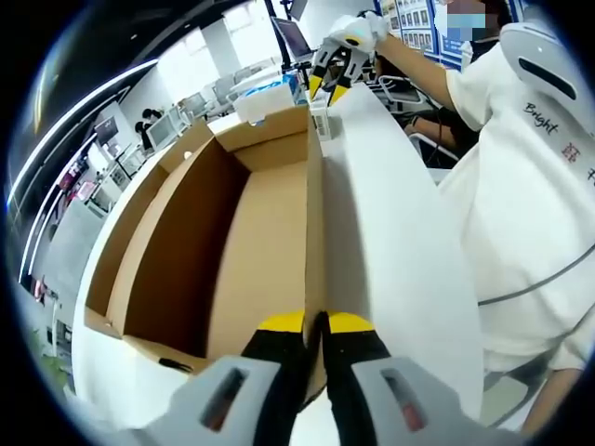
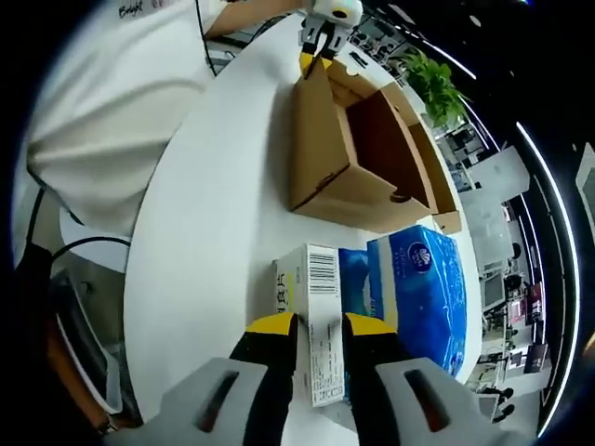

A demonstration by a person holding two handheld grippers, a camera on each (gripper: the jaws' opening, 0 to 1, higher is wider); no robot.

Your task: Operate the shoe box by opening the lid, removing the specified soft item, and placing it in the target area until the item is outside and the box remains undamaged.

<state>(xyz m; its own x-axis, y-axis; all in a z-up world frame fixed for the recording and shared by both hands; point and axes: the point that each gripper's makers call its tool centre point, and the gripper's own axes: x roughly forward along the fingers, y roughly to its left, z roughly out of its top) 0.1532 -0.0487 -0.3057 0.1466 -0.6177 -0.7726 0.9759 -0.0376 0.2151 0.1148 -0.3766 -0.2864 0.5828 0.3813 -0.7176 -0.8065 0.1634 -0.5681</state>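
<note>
While left tongs [image 1: 315,323] grip box [image 1: 232,232], open

Your left gripper [image 1: 314,327] rises from six o'clock, jaws pinched nearly together on a thin edge. Your right gripper [image 2: 319,327] also rises from six o'clock, jaws clamped against something. Your right arm reaches in at one o'clock in the left gripper view.

Open-plan office: rows of monitors [image 1: 172,125], desks.
</note>
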